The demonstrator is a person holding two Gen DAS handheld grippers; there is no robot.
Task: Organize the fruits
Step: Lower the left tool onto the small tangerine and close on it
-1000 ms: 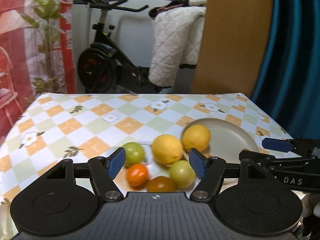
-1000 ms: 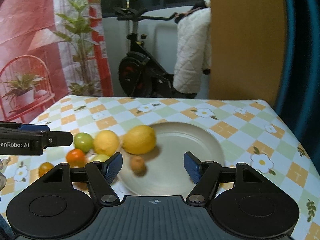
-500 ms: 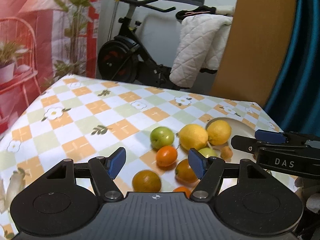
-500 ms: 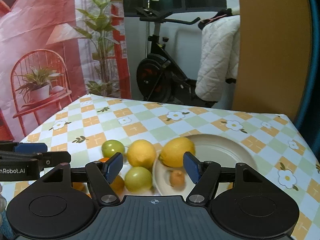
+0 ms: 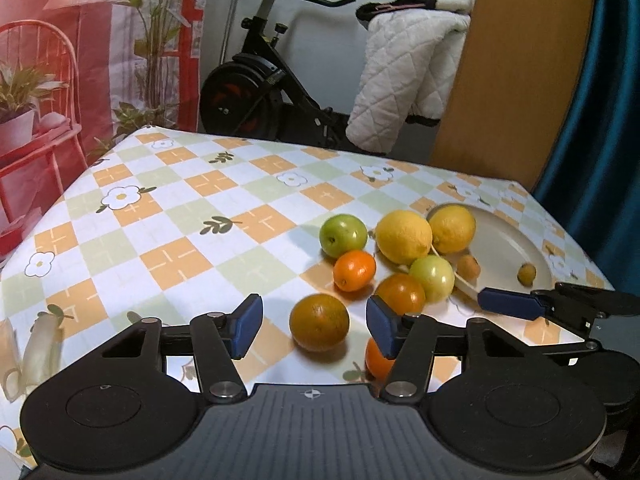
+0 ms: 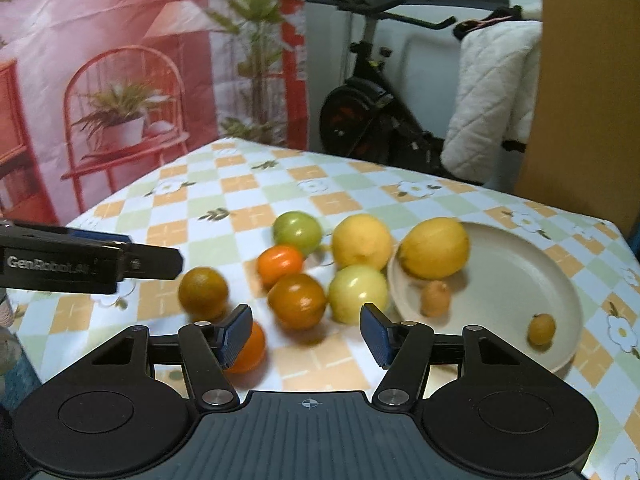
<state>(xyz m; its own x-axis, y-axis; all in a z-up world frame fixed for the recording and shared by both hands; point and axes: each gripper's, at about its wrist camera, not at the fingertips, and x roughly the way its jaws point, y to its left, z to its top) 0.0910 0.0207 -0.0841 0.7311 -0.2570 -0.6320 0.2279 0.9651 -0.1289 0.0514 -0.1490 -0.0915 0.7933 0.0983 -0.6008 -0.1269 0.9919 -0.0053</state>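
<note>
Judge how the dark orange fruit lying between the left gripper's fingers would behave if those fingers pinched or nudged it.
The dark orange fruit is round and lies loose on the smooth tablecloth, so a nudge would probably roll it. Its rind looks firm and slightly glossy; the closing left gripper should grip it centred, though an off-centre pinch might squirt it forward.

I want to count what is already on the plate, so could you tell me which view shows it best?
The right wrist view: the plate lies almost whole there, holding a lemon and two small fruits. The left wrist view shows it narrower, partly behind the right gripper.

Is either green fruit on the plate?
No, both green fruits sit on the tablecloth beside the plate.
</note>
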